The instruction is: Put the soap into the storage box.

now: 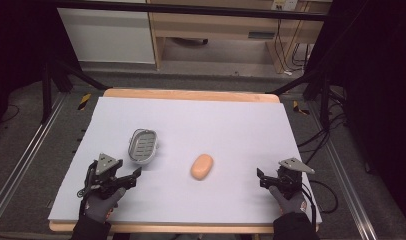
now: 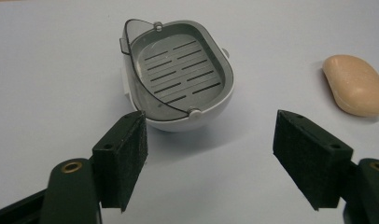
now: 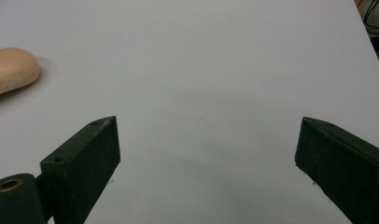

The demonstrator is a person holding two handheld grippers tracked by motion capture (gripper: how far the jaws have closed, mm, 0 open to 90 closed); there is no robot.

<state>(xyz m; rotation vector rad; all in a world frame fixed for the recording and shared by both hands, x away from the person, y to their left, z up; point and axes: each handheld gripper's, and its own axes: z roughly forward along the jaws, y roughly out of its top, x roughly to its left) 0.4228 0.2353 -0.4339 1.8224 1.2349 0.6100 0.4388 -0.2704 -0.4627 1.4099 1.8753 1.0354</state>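
Note:
A grey soap dish (image 1: pixel 142 146) with a slotted insert and a clear hinged lid folded back sits left of centre on the white mat. A peach bar of soap (image 1: pixel 202 166) lies on the mat to its right, apart from it. My left gripper (image 1: pixel 132 178) is open just in front of the dish, empty. In the left gripper view the soap dish (image 2: pixel 180 79) lies just beyond the left gripper (image 2: pixel 211 156), with the soap (image 2: pixel 356 84) at the far right. My right gripper (image 1: pixel 261 179) stands open near the front right, empty. The right gripper view has the soap (image 3: pixel 10 70) at its left edge, beyond the right gripper (image 3: pixel 206 158).
The white mat (image 1: pixel 216 120) covers a wooden table (image 1: pixel 191 94). Dark floor, metal rails and cables surround the table, and a wooden cabinet (image 1: pixel 216 30) stands behind it.

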